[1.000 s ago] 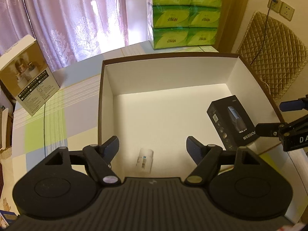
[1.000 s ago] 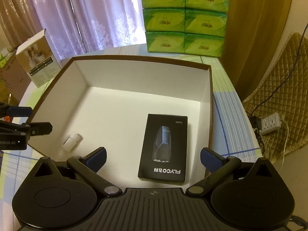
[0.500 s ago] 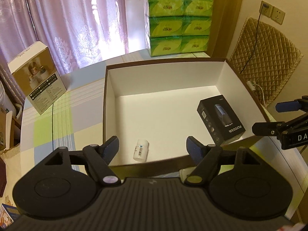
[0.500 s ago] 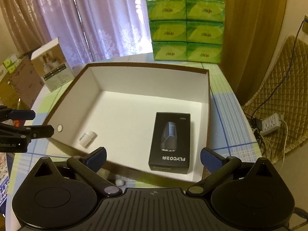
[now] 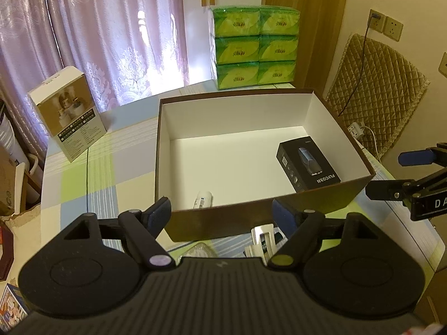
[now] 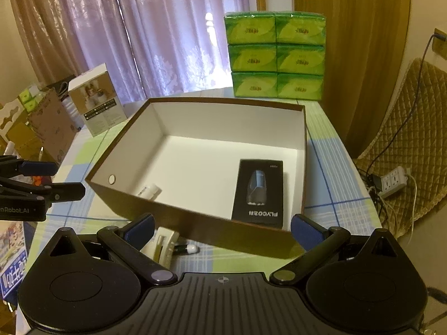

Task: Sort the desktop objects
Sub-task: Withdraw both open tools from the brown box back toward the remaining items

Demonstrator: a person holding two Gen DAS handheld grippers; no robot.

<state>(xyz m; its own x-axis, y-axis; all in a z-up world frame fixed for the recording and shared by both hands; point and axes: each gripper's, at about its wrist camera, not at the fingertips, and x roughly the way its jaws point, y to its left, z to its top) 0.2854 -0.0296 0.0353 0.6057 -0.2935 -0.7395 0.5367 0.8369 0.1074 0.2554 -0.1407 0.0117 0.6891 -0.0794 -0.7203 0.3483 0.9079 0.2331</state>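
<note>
I have both grippers hovering at the near edge of the brown box (image 5: 251, 217), each spread wide and holding nothing: the left gripper (image 5: 223, 212) and the right gripper (image 6: 222, 227). Inside the box, a black shaver carton (image 6: 258, 192) lies flat at about 4 o'clock on the white floor, and a small white bottle (image 5: 203, 198) lies on its side at about 7 o'clock against the near wall. On the desk (image 5: 72, 184) just outside that wall I see a white clip-like item (image 6: 164, 244) with a small dark tube (image 6: 185, 249) beside it. Green tissue packs (image 6: 275, 55) stand stacked at 12 o'clock.
</note>
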